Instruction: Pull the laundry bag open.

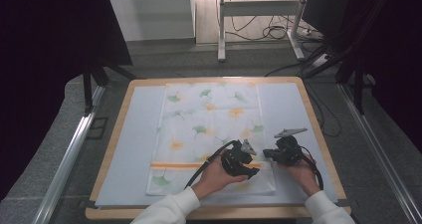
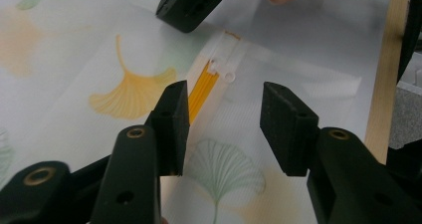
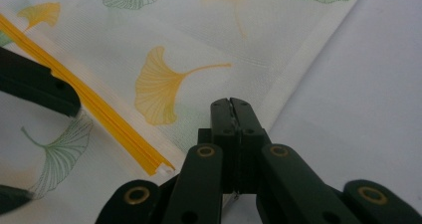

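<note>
Fabric bag (image 1: 209,134), white with ginkgo-leaf print, laid flat on pale sheet (image 1: 139,144) covering wooden tabletop (image 1: 318,129); spans from far edge to near edge, slightly right of centre. Orange zipper (image 1: 189,165) runs parallel to near edge, ending close to bag's right edge.

Left gripper (image 2: 226,127): jaws spread wide, hovering over zipper end, white slider and pull tab (image 2: 222,69) just beyond jaw tips. Nothing between pads.

Right gripper (image 3: 232,112): jaws pressed together at bag's right edge, near zipper's closed end. Whether fabric is caught between pads: cannot tell; contact point hidden beneath jaws.

Probable step, judged from layout: anchor bag at right edge, take pull tab with left gripper, draw slider along zipper.

Failure modes:
- Pull tab small, flat against fabric; likely to slip from pads or be missed entirely.
- Fabric pinched along with tab; slider jams.
- Insufficient anchoring at right edge; whole bag slides or bunches instead of zipper travelling.
- Grippers close together; collision possible during approach.
</note>
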Motion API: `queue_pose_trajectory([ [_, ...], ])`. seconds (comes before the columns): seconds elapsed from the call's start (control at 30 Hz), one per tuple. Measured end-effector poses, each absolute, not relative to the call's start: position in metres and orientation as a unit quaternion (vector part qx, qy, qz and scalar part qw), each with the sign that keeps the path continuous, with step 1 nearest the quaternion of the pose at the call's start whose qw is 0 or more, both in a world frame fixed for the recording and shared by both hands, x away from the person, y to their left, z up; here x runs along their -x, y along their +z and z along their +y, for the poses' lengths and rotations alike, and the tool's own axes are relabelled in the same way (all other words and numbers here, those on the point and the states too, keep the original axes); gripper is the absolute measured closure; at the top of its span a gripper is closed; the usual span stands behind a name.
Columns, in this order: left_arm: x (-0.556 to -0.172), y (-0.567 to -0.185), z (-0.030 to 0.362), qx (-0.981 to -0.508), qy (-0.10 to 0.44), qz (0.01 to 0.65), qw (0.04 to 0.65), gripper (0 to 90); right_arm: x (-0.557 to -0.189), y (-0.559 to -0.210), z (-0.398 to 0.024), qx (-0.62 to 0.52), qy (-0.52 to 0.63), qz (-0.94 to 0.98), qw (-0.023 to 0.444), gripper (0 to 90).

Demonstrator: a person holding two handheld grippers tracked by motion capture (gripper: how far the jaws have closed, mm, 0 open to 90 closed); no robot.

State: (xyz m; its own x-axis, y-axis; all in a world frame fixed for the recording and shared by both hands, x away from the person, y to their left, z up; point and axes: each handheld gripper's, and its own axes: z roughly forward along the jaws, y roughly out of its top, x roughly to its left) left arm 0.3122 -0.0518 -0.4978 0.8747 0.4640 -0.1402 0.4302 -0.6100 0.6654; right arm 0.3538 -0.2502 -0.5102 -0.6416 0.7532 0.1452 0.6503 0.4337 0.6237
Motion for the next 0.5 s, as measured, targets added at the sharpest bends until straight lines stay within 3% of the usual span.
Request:
queue_pose_trajectory([
  [0.5, -0.319, -0.510, -0.080, -0.916, 0.045, 0.224, 0.331, 59.2, -0.356, -0.515, -0.252, -0.421, 0.330, 0.842, 0.073, 88.9],
])
